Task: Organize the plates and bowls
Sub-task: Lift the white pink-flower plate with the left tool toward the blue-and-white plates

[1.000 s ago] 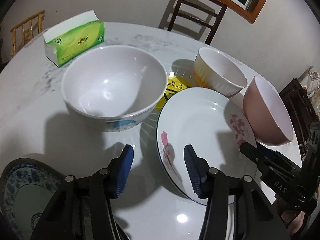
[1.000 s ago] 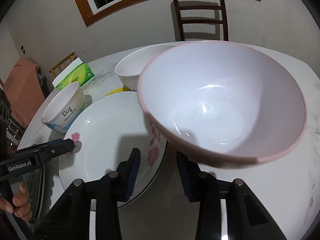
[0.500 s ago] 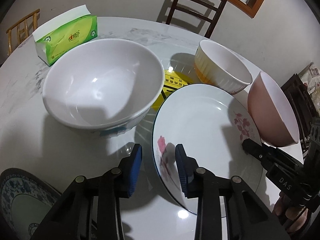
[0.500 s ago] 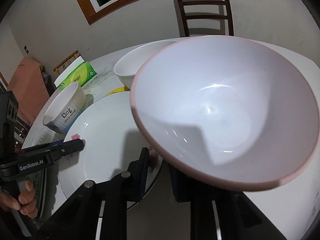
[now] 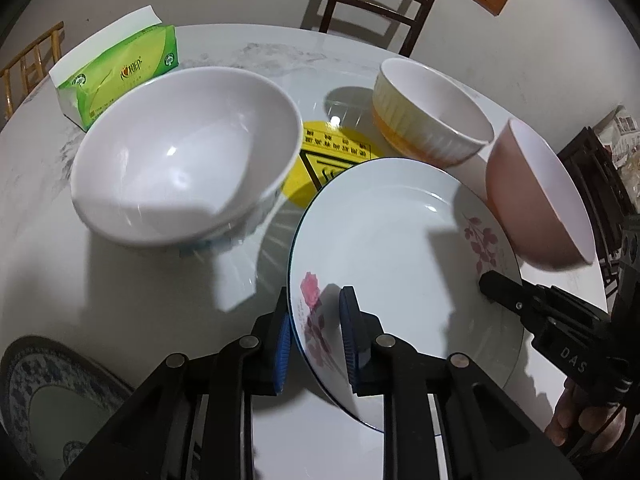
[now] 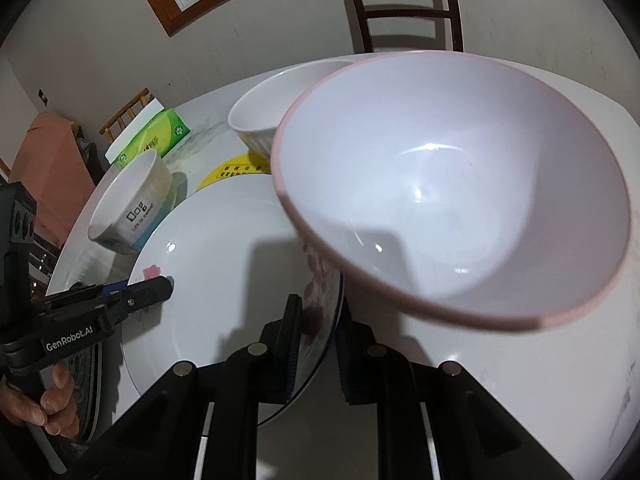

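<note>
A white plate with pink flowers [image 5: 392, 264] lies in the middle of the round table. My left gripper [image 5: 314, 330] is shut on its near rim, one finger above and one below. My right gripper [image 6: 318, 330] is shut on the opposite rim of the same plate [image 6: 224, 264]. A pink bowl [image 6: 452, 208] stands tilted against the plate's right edge, close in front of the right camera; it also shows in the left wrist view [image 5: 536, 200]. A big white bowl [image 5: 180, 156] stands left of the plate. A ribbed white-and-yellow bowl [image 5: 428, 116] stands behind it.
A green tissue pack [image 5: 116, 76] lies at the far left of the marble table [image 5: 120, 320]. A blue patterned plate [image 5: 52, 412] sits at the near left edge. A yellow sticker [image 5: 320, 160] lies under the dishes. A wooden chair [image 5: 376, 0] stands behind the table.
Both grippers moved in onto the flowered plate's rim and closed on it. The left jaws narrowed from wide open. The pink bowl leans more over the plate's edge.
</note>
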A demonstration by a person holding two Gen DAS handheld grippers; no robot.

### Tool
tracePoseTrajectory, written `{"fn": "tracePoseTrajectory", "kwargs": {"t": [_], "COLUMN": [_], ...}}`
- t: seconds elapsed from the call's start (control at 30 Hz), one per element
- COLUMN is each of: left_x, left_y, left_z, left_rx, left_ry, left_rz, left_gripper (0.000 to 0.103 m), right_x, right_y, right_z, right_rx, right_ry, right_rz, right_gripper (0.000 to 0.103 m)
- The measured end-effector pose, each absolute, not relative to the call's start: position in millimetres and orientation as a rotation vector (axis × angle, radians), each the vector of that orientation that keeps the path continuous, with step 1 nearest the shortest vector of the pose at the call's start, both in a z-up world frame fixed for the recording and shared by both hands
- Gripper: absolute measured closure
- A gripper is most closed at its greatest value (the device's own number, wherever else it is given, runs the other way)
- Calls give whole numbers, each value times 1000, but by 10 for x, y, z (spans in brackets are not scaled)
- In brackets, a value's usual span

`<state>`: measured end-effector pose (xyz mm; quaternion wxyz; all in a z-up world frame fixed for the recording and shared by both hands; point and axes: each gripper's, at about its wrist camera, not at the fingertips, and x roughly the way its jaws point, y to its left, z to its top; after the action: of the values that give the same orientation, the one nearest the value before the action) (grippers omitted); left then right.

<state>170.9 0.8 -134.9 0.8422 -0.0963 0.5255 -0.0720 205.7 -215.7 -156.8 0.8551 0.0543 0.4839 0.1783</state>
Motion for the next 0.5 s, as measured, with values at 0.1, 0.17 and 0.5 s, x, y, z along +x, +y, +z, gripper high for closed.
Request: {"fn": "tracePoseTrajectory", "kwargs": {"t": [0.1, 0.17, 0.5], "left_x": [1667, 1627, 1484], "left_y": [16, 27, 42], "left_z": [-1351, -1358, -1334], "left_rx": [-212, -226, -234], "left_ry": [1117, 1118, 1112], "left_rz": [-164, -167, -173], "left_gripper": [86, 87, 87], "right_x": [1986, 1941, 1743], "right_y": [-2164, -2174, -2151], "right_z": [-1567, -1564, -1491], "right_rx": [107, 106, 82], "right_ry": [1024, 1027, 1021], "right_rz": [372, 371, 363], "right_gripper": [87, 87, 87]}}
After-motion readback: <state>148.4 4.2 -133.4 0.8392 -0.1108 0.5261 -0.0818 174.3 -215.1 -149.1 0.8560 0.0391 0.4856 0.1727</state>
